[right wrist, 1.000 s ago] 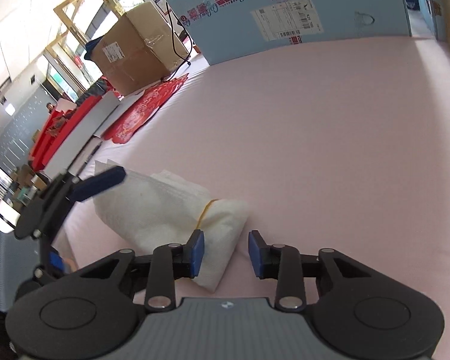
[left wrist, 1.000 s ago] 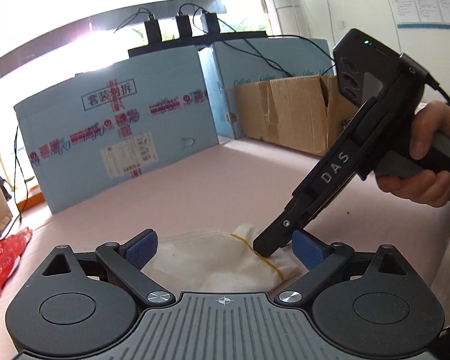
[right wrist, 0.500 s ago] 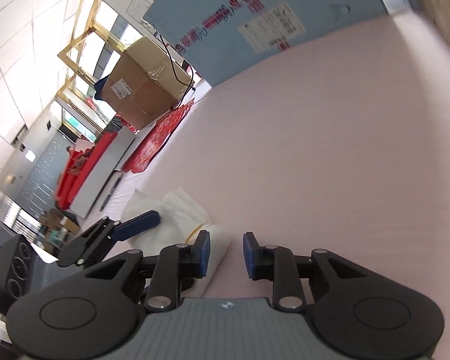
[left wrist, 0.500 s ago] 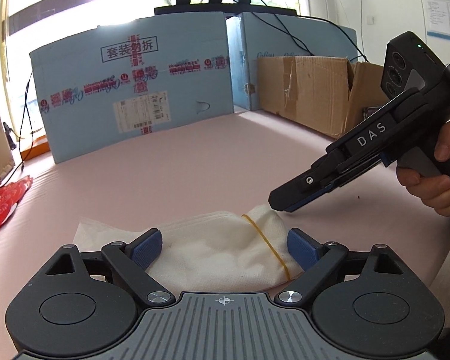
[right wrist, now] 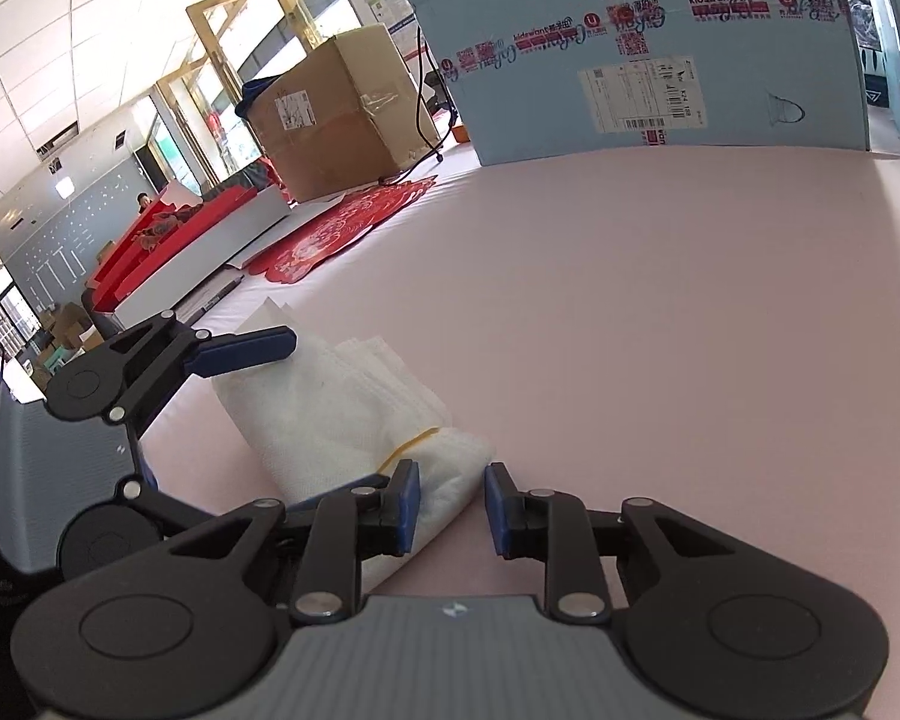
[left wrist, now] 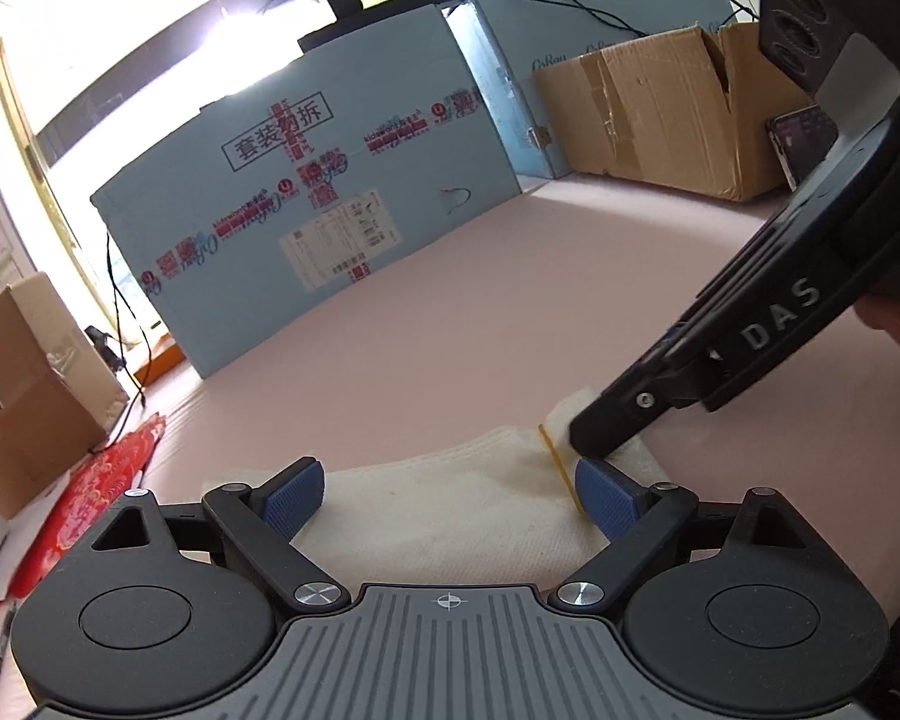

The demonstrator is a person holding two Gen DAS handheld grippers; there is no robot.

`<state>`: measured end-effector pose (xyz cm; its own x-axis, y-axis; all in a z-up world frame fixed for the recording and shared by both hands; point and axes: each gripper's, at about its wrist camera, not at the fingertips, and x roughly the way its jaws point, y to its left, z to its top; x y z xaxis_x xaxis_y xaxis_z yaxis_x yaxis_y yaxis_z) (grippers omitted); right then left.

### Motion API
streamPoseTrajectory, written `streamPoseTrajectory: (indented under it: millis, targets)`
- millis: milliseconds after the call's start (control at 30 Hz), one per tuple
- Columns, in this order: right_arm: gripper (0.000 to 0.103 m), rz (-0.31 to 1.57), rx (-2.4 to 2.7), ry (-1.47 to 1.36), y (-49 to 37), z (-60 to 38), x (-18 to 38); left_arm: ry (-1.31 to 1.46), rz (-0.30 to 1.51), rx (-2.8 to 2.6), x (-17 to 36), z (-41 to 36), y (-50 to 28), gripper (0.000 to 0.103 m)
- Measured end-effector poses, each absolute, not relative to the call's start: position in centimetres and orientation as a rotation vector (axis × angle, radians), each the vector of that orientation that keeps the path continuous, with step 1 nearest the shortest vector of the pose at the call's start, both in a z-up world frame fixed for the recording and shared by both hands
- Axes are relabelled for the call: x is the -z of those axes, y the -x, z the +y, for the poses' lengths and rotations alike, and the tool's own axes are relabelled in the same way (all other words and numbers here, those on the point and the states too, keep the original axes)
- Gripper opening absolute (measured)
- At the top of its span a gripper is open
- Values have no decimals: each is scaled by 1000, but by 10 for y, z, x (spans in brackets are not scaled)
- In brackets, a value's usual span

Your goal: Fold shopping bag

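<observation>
Since half second ago, right gripper (right wrist: 447, 504) drops back onto banded end of folded shopping bag (left wrist: 450, 504) on pink table (left wrist: 510, 312). Right jaws parted narrowly, straddling bag's corner, nothing clamped. Left gripper (left wrist: 450, 489) spread wide over bag's middle, holding nothing. Risk — closing on rubber band (right wrist: 411, 439) drags it off; folds spring loose.

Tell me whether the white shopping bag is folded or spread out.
Folded. The shopping bag lies on the pink table as a compact layered bundle, with a yellow rubber band around one end.
</observation>
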<state>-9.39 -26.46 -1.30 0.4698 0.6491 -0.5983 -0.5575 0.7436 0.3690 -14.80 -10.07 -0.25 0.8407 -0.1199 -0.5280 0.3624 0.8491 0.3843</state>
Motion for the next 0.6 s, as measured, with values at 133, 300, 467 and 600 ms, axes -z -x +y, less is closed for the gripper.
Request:
streamPoseTrajectory:
  millis: [133,300,467,600]
  targets:
    - [26,760,-735,-58,97,-256,14,-531,515,200,6,-101,143,100]
    - [26,709,-728,-40,112,-255,19,-619,471,55,11,-94,138,100]
    - [26,684,-720,-27,121,-258,21,-586,470,-134,8,-58,121,99]
    - [26,710,-722,-94,114,-263,21,-394,396,16,-23,-43,149,98]
